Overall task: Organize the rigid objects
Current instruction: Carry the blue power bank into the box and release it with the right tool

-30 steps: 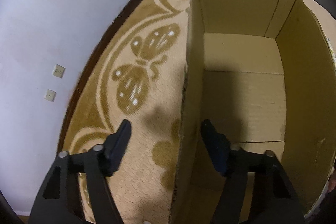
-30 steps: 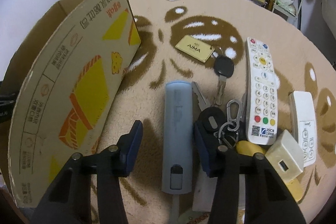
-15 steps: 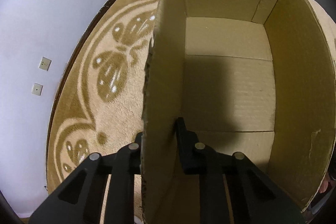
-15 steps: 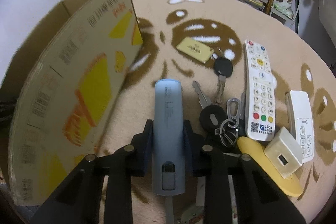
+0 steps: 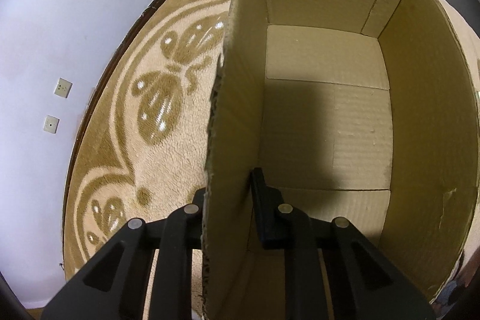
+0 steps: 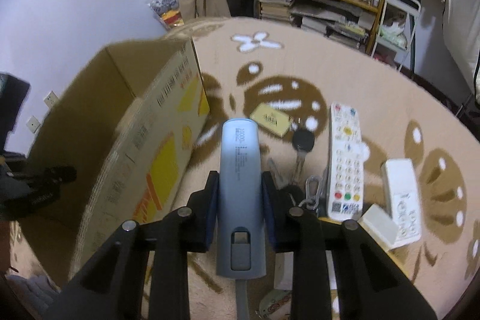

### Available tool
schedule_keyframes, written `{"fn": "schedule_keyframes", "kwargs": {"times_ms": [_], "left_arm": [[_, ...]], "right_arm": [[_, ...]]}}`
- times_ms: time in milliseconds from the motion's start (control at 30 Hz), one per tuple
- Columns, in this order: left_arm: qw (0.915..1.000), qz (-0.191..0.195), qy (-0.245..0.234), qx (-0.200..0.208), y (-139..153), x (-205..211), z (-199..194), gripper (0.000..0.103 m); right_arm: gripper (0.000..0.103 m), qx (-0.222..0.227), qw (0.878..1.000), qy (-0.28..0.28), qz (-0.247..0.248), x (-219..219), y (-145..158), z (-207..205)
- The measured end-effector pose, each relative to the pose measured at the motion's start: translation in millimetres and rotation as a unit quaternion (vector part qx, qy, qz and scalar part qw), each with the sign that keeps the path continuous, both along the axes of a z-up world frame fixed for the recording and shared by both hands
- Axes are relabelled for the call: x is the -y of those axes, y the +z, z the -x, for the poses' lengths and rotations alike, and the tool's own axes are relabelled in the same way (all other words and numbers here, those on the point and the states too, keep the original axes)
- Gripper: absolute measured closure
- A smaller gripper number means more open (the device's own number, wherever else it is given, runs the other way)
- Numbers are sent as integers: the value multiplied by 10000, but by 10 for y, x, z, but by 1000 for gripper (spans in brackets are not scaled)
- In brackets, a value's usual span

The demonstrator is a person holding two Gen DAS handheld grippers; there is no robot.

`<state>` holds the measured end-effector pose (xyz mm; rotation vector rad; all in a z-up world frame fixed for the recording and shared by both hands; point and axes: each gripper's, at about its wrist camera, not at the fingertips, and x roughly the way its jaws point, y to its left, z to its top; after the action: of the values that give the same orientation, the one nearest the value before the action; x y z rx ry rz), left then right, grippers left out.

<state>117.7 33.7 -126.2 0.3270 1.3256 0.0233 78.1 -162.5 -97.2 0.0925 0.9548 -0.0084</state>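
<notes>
A second ago we saw the long grey-blue power bank (image 6: pixel 240 194) lying on the beige patterned rug (image 6: pixel 375 86) between open jaws; the right gripper (image 6: pixel 240 200) has closed on its sides and holds it clear of the rug, beside the open brown cardboard box (image 6: pixel 144 122). We also see the left gripper (image 5: pixel 228 200), earlier straddling the box's near wall (image 5: pixel 240 98), now clamped on that wall, one finger (image 5: pixel 264 200) inside.

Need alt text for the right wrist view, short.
The right tongs grip a grey-blue power bank above the patterned rug. A cardboard box stands left; remote and keys lie right.
</notes>
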Motion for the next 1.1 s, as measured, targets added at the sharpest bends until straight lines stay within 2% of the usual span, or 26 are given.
{"fn": "schedule_keyframes", "kwargs": {"times_ms": [333, 467, 633, 767, 1100], "left_arm": [[10000, 9, 18, 1, -11, -9, -7, 86], [10000, 19, 18, 18, -10, -15, -7, 86], [10000, 83, 29, 9, -9, -40, -7, 87], [9999, 102, 16, 4, -2, -53, -9, 87], [10000, 94, -21, 1, -7, -59, -7, 87]], "right_arm": [[74, 674, 9973, 291, -2, -280, 638, -200], [74, 784, 9960, 423, -23, -417, 729, -276], [74, 765, 9960, 421, -205, -515, 693, -347], [74, 641, 9963, 437, -356, -578, 549, -421], [74, 537, 9966, 452, -428, -673, 364, -541]]}}
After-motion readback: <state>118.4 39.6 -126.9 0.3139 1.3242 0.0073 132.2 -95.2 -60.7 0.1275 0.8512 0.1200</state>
